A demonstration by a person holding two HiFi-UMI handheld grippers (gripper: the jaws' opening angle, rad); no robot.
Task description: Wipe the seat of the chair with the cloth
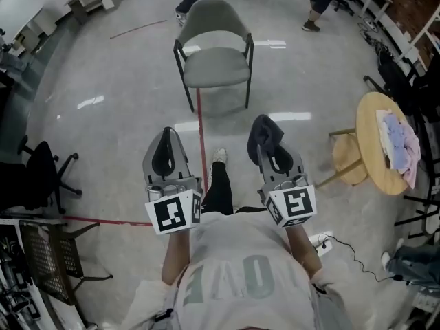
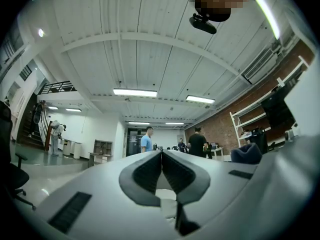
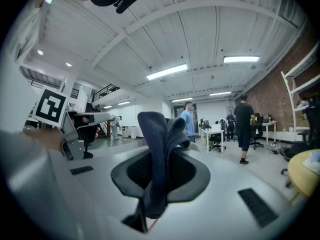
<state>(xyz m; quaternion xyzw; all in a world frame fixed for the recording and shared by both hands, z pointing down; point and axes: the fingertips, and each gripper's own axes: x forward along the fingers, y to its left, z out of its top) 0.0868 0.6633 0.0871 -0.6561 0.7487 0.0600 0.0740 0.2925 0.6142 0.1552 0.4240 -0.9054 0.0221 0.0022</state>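
Polished grey floor, open office. Chair (image 1: 214, 50) well ahead, seat (image 1: 216, 69) bare. Right gripper (image 3: 159, 156) clamps dark blue cloth (image 1: 266, 133): probably soft, light, floppy; best grip at bunched middle. Left gripper (image 2: 161, 156) jaws together, empty.

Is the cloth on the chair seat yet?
No, the cloth is clamped in the right gripper, held in the air well short of the chair seat.

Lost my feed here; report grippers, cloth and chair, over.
Left gripper shut, empty. Right gripper shut on dark blue cloth. Grey padded chair ahead, not reached yet. Nothing between.
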